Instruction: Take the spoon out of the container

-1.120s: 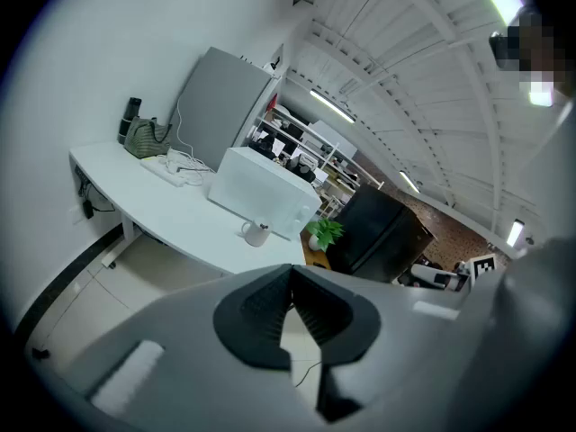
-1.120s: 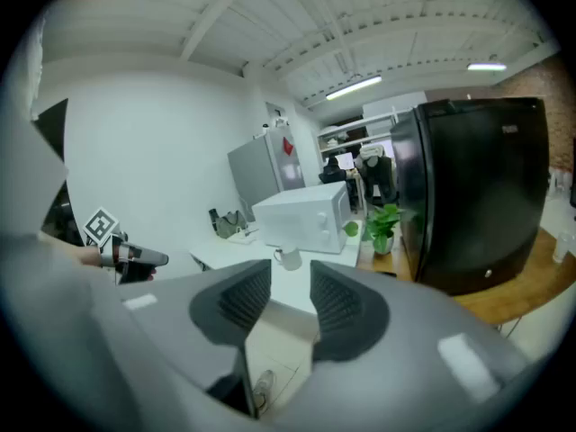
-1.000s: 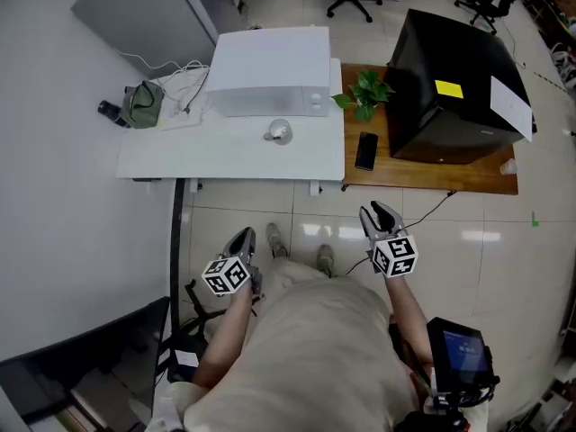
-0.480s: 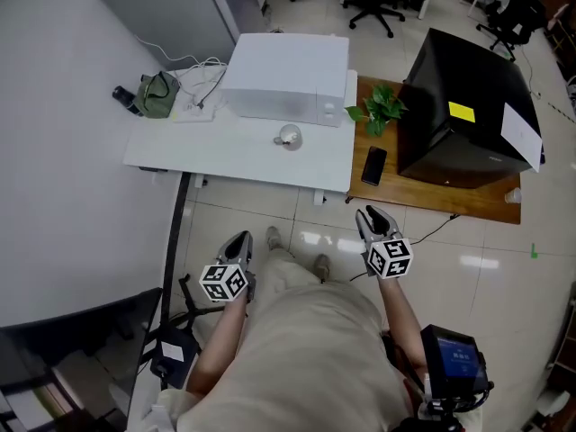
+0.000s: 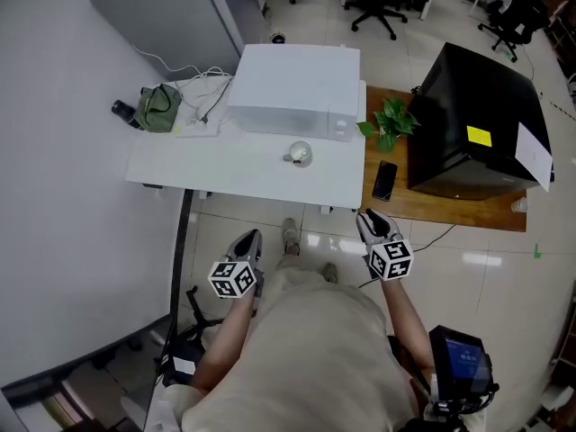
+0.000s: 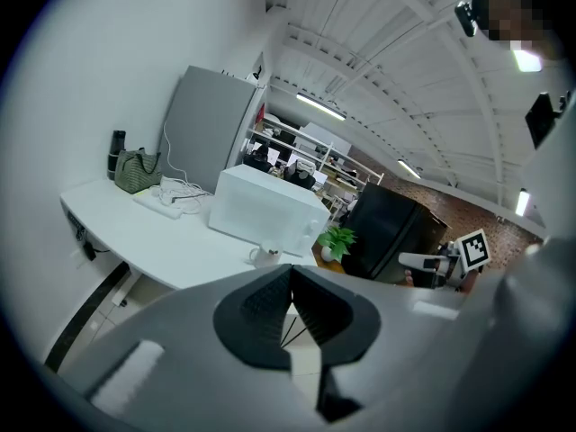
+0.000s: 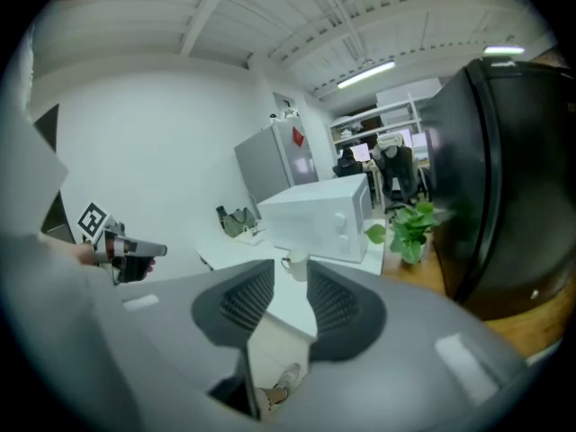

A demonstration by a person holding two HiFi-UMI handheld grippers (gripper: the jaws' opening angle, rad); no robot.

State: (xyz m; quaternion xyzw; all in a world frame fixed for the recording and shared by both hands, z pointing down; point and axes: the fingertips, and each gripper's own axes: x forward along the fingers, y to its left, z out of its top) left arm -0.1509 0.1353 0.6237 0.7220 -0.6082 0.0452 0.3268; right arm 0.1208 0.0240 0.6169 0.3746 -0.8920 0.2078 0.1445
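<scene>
Head view: mug (image 5: 300,155) on white table (image 5: 216,171)

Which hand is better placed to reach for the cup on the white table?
Probably the right. The right hand-held gripper has jaws apart and empty, though just closing a little, aimed at the cup. The left hand-held gripper has its jaws together.

The right gripper (image 7: 290,279) faces a white surface (image 7: 237,250). Its fingers (image 7: 247,302) stand apart, having just been closing, with nothing between them. Beyond the gap, a white cup (image 7: 294,262) sits in front of a microwave (image 7: 324,212). A potted plant (image 7: 409,230) stands to the right, and the left gripper (image 7: 126,252) shows at far left.
</scene>
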